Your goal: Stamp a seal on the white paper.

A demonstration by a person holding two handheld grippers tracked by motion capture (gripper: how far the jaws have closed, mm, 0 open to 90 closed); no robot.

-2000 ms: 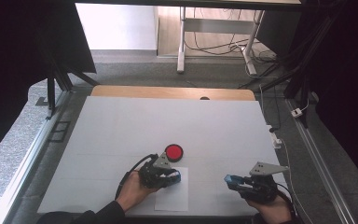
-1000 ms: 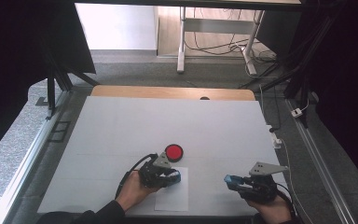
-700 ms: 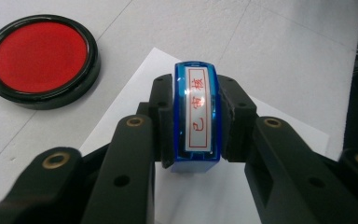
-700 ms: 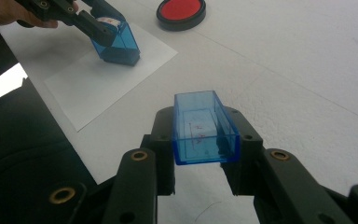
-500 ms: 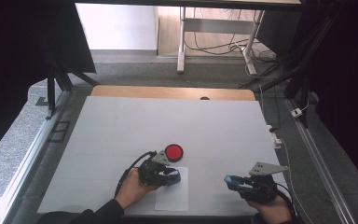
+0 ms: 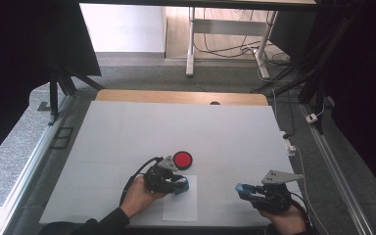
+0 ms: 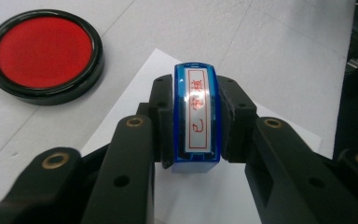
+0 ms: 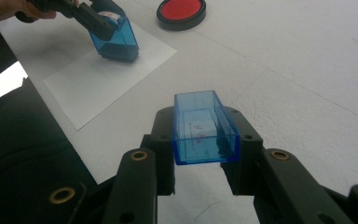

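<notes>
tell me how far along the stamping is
Done: the cap is off, clamped in the right gripper. In hand: the left gripper holds the blue stamp, its base down on the white paper beside the red ink pad. Left, probably: lifting off and recapping; no print is visible yet.

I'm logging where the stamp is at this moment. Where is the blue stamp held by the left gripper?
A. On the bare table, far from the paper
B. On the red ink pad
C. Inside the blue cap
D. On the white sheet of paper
D: the right gripper view shows the blue stamp, clamped in the left gripper, with its base on the white sheet of paper, apart from the red ink pad.
</notes>
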